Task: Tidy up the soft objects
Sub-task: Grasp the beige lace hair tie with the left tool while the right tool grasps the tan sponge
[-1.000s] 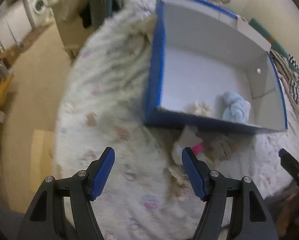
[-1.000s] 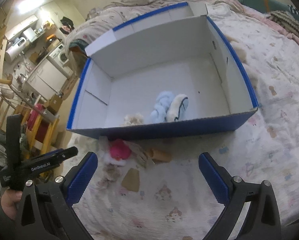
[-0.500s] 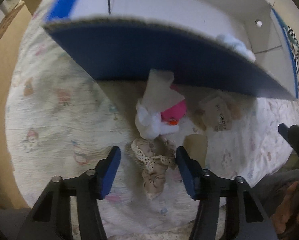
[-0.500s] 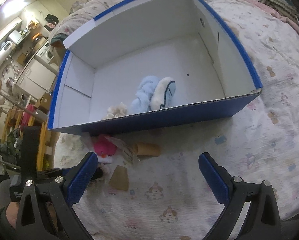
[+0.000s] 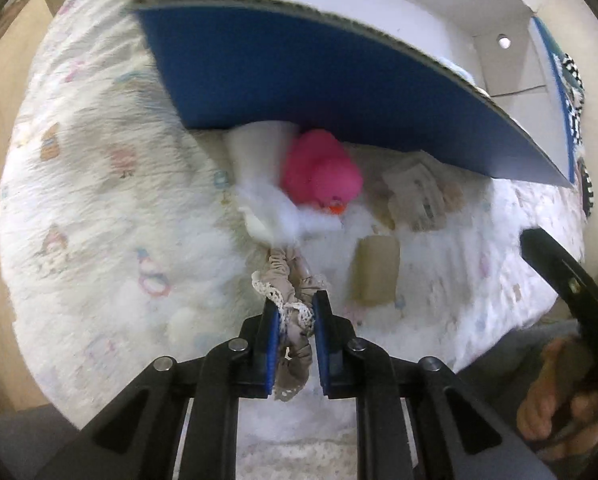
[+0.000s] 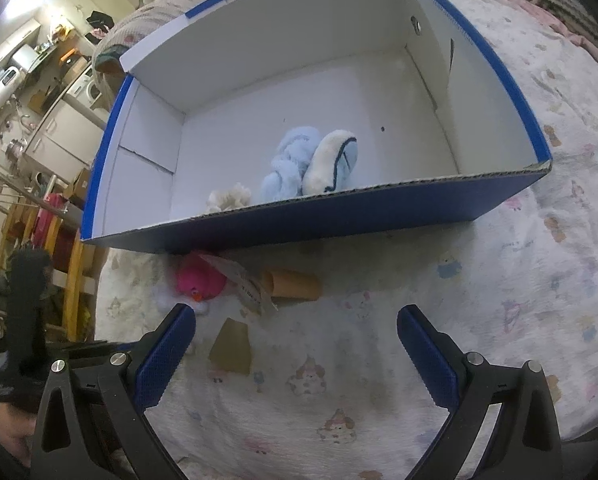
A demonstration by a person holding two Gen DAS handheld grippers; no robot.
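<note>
While your left tool [image 5: 294, 312] closes its jaws on the beige lace-trimmed cloth [image 5: 295, 300] near the bed's [image 6: 499, 280] front edge, your right tool [image 6: 297, 332] hangs wide and empty. Beyond sit the pink plush [image 5: 319, 172], then the blue box [image 6: 339, 216] holding a light-blue plush [image 6: 291, 164].

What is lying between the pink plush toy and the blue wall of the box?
Nothing: in the left wrist view the pink plush toy sits against the blue box wall, partly tucked under it.
</note>
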